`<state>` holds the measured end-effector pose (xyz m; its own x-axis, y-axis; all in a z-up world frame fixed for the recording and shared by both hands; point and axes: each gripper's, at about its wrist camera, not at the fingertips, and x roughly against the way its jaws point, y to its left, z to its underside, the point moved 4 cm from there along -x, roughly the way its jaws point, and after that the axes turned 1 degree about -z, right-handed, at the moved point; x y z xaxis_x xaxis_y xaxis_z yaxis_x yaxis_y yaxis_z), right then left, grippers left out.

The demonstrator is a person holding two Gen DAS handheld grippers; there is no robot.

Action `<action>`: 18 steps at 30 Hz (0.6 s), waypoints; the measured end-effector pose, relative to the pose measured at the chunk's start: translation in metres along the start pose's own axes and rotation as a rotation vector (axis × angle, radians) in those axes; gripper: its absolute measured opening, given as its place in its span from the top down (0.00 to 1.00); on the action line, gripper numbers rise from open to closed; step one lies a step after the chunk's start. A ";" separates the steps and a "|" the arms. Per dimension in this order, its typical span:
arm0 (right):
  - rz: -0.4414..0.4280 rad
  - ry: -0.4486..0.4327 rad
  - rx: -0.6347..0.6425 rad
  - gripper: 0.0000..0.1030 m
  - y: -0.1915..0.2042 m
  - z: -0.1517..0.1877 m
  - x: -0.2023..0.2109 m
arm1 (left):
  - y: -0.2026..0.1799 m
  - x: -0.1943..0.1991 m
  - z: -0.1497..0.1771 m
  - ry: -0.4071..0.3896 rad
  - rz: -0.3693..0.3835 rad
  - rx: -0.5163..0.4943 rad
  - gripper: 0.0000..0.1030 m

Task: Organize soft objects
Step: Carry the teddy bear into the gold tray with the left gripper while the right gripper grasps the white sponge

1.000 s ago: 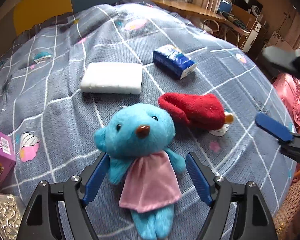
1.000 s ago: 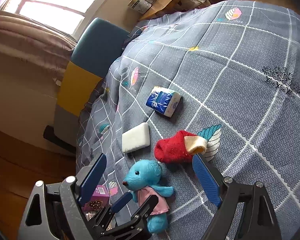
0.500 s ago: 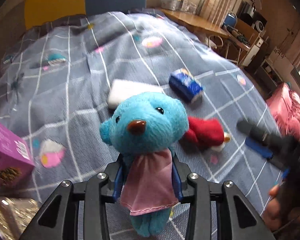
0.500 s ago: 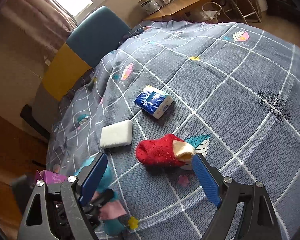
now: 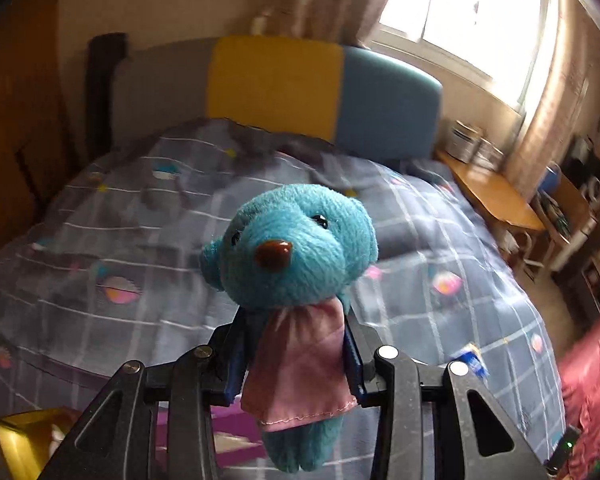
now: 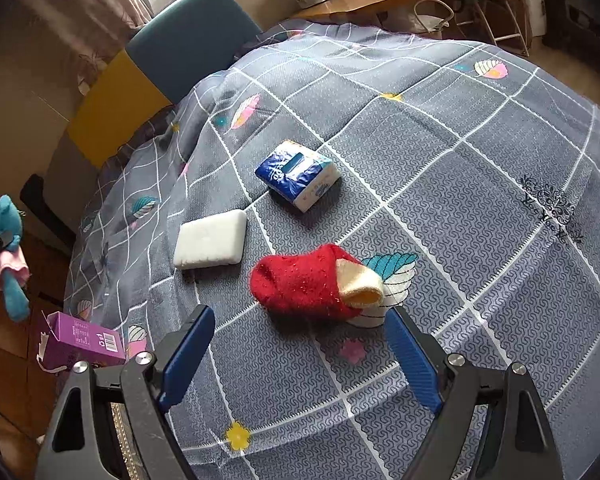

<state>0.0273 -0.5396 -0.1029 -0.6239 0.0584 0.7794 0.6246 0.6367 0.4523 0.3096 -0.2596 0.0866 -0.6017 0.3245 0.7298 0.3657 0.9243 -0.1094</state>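
Note:
A blue plush bear (image 5: 296,248) in a pink dress hangs in the air above the bed, with my left gripper (image 5: 294,344) shut on its body. The right wrist view shows the same bear (image 6: 4,240) far out at the left edge, off the side of the bed. My right gripper (image 6: 296,340) stands open just above the quilt, nothing between its blue fingers. Just beyond its fingertips lies a red sock (image 6: 308,284) with a cream cuff. Farther back are a white sponge (image 6: 212,240) and a blue tissue pack (image 6: 296,174).
A purple box (image 6: 80,344) sits at the bed's left edge. The grey checked quilt (image 6: 480,220) covers the bed, with a yellow and blue headboard (image 5: 320,84) behind. A wooden desk (image 5: 492,200) with tins stands to the right by the window.
My left gripper shut on the bear's body, lifted it off the quilt and swung it up and leftwards, away from the other items. My right gripper has rolled and shifted slightly over the red sock.

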 end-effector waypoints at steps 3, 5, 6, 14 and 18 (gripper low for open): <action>0.023 -0.009 0.030 0.15 0.003 0.000 0.000 | 0.054 0.009 -0.004 -0.021 -0.072 0.042 0.61; 0.037 -0.013 0.047 0.15 0.005 0.001 0.000 | 0.090 0.018 0.002 -0.028 -0.117 0.062 0.61; 0.046 -0.020 0.061 0.15 0.007 0.001 0.001 | 0.110 0.023 0.009 -0.029 -0.126 0.079 0.61; 0.074 -0.093 0.359 0.15 0.064 0.009 0.006 | 0.232 0.057 0.096 0.009 -0.165 0.200 0.61; 0.084 -0.075 0.493 0.15 0.091 0.010 -0.010 | 0.273 0.074 0.153 0.033 -0.172 0.280 0.61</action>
<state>0.0852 -0.4746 -0.0738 -0.6241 0.1689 0.7629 0.3892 0.9138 0.1161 0.2561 0.0471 0.0074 -0.6128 0.1561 0.7747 0.0480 0.9858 -0.1606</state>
